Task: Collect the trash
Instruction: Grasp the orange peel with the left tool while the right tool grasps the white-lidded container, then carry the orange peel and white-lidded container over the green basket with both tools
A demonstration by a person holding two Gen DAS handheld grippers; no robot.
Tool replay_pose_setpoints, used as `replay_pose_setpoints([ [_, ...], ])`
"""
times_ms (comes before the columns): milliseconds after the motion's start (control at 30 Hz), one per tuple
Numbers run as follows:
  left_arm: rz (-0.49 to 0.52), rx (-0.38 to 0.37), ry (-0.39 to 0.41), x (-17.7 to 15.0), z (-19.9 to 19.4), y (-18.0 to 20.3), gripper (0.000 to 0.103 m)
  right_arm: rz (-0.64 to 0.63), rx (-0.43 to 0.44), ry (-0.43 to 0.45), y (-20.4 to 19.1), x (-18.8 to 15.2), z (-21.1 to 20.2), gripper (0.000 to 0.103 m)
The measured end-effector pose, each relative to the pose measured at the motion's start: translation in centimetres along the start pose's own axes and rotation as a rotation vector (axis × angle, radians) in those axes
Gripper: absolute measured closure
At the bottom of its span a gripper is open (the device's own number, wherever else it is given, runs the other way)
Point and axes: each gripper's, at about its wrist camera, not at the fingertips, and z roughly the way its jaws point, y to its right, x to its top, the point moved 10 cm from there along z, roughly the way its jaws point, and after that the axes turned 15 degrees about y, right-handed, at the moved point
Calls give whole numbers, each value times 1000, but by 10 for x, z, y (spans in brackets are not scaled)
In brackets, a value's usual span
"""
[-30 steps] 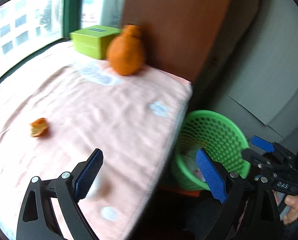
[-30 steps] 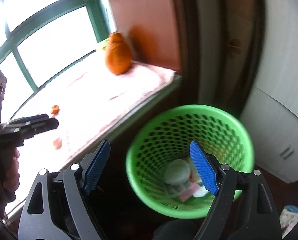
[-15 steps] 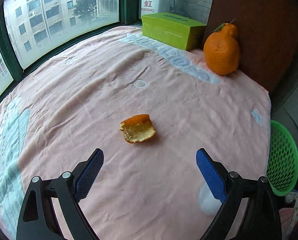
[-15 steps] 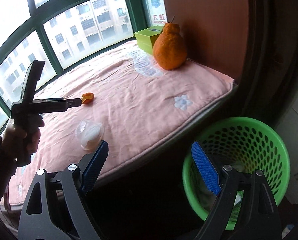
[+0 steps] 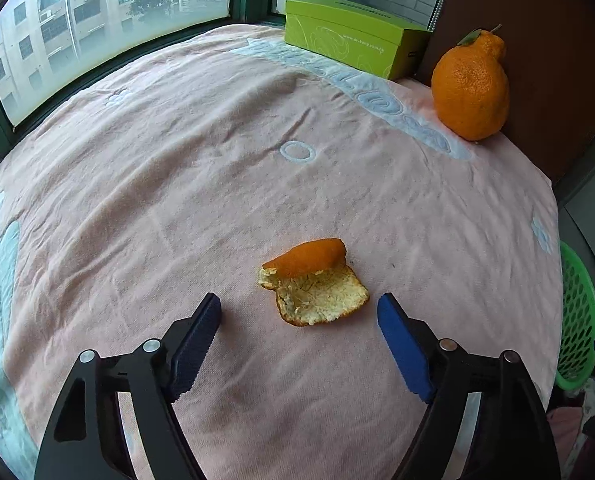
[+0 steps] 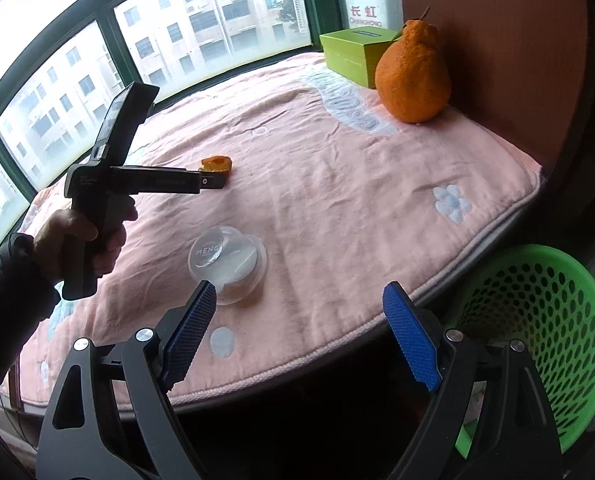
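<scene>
Left wrist view: left gripper (image 5: pixel 298 310) jaws wide apart, holding nothing, orange peel (image 5: pixel 312 284) lying between and just ahead of the tips on pink blanket (image 5: pixel 177 184); peel curled, orange skin up at far edge, pale pith showing, ragged rim. Right wrist view: right gripper (image 6: pixel 299 300) jaws wide, empty, clear plastic cup (image 6: pixel 228 262) on its side by left tip; green basket (image 6: pixel 537 320) below blanket edge at right.

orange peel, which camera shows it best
The left wrist view. The orange peel lies close ahead of the open left gripper, with its pale inner side and curled orange edge plain. In the right wrist view it is small, far off and partly hidden behind the left gripper's tip.
</scene>
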Motion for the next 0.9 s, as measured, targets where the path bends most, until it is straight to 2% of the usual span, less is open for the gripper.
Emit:
replay_pose_setpoints([
  [100,7,-9,17,3,1,0,33,-6,14,-18,-9,-3,11,18],
  [267,6,-40,41,8,-2,5,55,-20,39,-40,-23,-7,25,18],
  [400,56,-16,70,9,-7,9,64,-31,58,-54,-36,-10,36,18],
  [500,37,-9,81,11,-11,6,72,-50,60,-64,-44,-12,45,18],
  [700,4,6,87,9,-21,-3,78,-74,50,-82,-53,-17,60,21],
  [900,-25,18,89,5,-30,-14,81,-112,20,-91,-56,-21,67,36],
])
